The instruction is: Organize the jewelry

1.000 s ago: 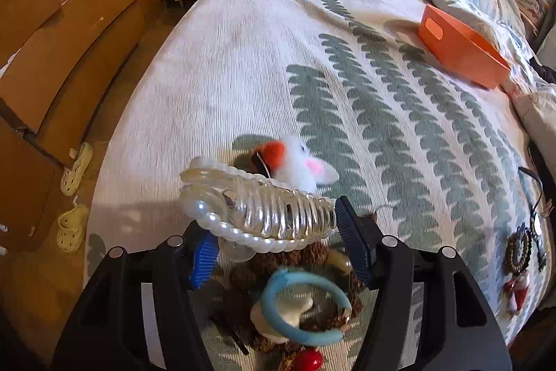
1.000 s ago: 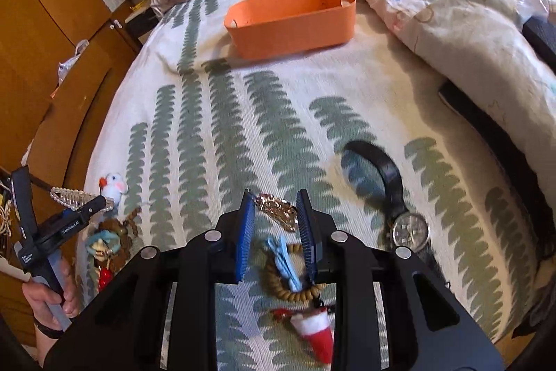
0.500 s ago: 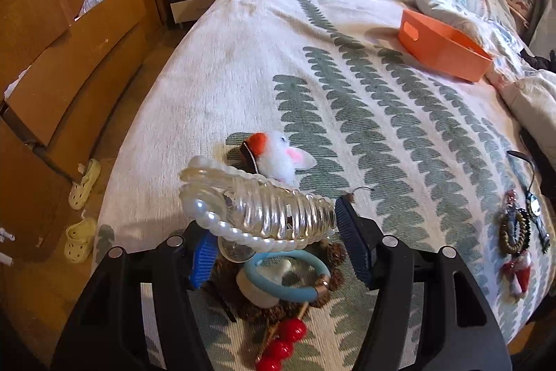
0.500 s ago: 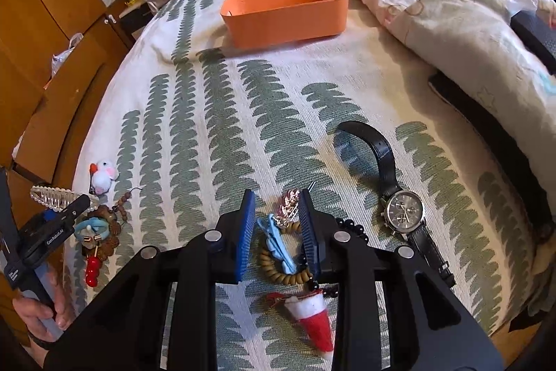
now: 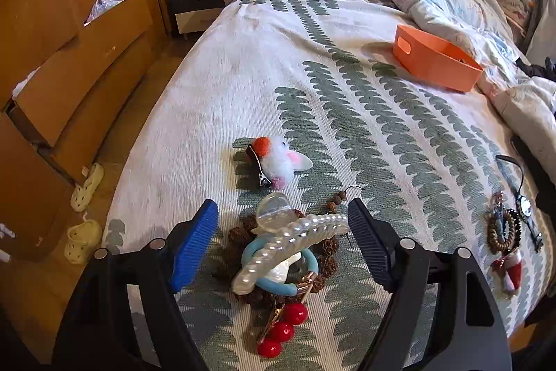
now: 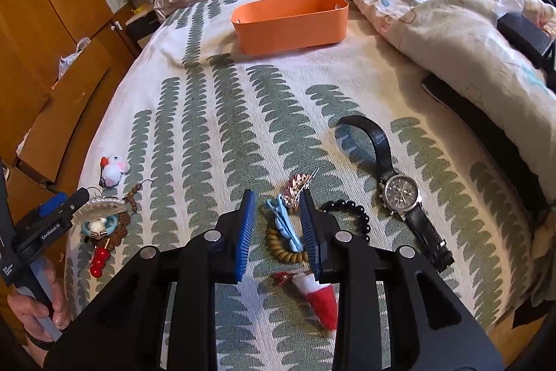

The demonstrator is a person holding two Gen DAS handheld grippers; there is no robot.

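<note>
Jaws of left gripper (image 5: 282,244) opening, pads clear of pearl hair claw (image 5: 292,246) lying between them atop blue ring (image 5: 278,270) and brown beads on bed (image 5: 215,75). Right gripper (image 6: 278,225) jaws opening, astride blue clip (image 6: 283,225), not touching. Orange bin (image 6: 290,23) well apart.

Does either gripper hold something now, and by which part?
Neither. The left gripper is opening; the pearl-trimmed clear hair claw lies free between its pads. The right gripper straddles a light blue hair clip, untouched.
</note>
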